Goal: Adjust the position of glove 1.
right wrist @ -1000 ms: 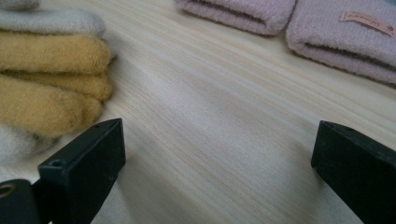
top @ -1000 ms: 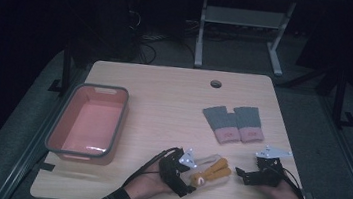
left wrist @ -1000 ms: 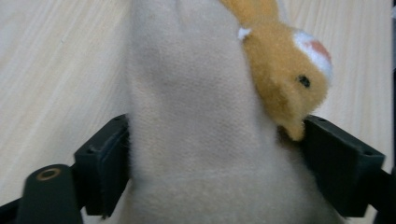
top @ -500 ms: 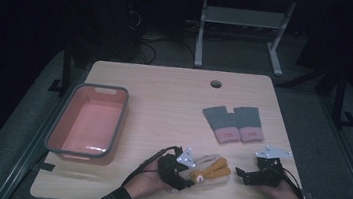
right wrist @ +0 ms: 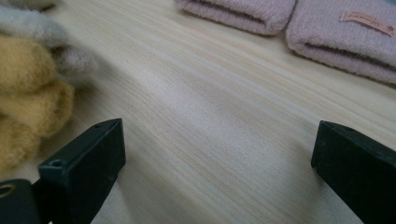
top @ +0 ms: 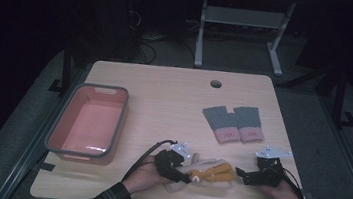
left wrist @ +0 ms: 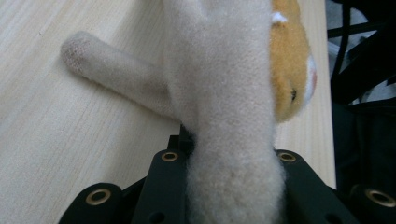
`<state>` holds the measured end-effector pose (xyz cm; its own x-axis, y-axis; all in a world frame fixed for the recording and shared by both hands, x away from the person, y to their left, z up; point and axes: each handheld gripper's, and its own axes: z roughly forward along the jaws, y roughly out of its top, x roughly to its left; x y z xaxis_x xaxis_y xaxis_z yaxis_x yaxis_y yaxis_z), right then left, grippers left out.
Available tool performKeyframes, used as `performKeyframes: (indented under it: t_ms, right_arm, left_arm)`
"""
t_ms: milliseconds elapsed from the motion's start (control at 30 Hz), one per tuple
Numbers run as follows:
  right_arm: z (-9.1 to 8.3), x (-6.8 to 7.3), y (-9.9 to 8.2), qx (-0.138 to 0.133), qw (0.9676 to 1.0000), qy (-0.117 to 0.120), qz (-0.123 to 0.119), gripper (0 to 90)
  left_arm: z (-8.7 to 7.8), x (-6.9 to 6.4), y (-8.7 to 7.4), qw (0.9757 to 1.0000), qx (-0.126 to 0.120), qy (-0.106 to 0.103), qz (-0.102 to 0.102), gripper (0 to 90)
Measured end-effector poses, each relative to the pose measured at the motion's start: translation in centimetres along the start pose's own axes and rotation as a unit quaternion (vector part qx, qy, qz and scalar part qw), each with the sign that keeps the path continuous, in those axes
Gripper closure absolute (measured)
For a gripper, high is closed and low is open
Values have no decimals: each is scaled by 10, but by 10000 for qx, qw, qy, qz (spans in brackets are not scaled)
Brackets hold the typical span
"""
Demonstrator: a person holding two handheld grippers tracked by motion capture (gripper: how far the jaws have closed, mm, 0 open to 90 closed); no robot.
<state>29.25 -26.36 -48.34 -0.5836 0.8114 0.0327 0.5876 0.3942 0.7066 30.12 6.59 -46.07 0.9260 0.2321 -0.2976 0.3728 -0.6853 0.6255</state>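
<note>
Item: cream glove (left wrist: 219, 93), knitted, with an orange plush part (left wrist: 289, 60) beside it. It lies at the table's (top: 174, 99) near edge, between your two hands.

Left gripper (top: 174, 165): clamped on the glove's cuff end. In the left gripper view the fabric is pinched between the jaws and a cream finger (left wrist: 107, 70) trails onto the wood.

Right gripper (top: 251, 176): jaws spread wide and holding nothing. It rests low over bare wood just right of the glove. In the right gripper view the orange fingers (right wrist: 28, 93) sit to its left and the grey-pink pair (right wrist: 327, 32) lies beyond.

Also present: pink bin (top: 89, 122), left side, nothing visible in it; grey-pink pair (top: 234, 124), flat, right of centre, well apart from the glove.

Risks, as judgement:
- Your grip is on one end only. If you lift, the rest will hang and swing, and the orange part may drop away if it is a separate piece. Whether it is attached cannot be told.
- The fabric is soft, so a quick pull could slide it out of the jaws.
- The glove sits close to the near edge, and a drag toward you could take it off the table.
- If the right gripper closes now, it would catch only wood.
</note>
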Motion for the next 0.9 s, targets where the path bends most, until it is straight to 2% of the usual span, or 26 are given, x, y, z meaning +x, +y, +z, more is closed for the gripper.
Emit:
performKeyframes:
  t_ms: [200,300,400,900]
  right_arm:
    - [0,0,0,0,10000,-2,3,26]
    - [0,0,0,0,10000,-1,1,26]
    - [0,0,0,3,10000,0,4,26]
    - [0,0,0,5,10000,7,6,26]
  left_arm:
    - [-8,-2,3,9998,-125,-101,-73,748]
    - [-15,-2,6,9998,-189,-95,-35,747]
    - [-25,-1,8,9997,-236,49,-57,747]
    - [-51,2,9,9987,-289,379,-185,745]
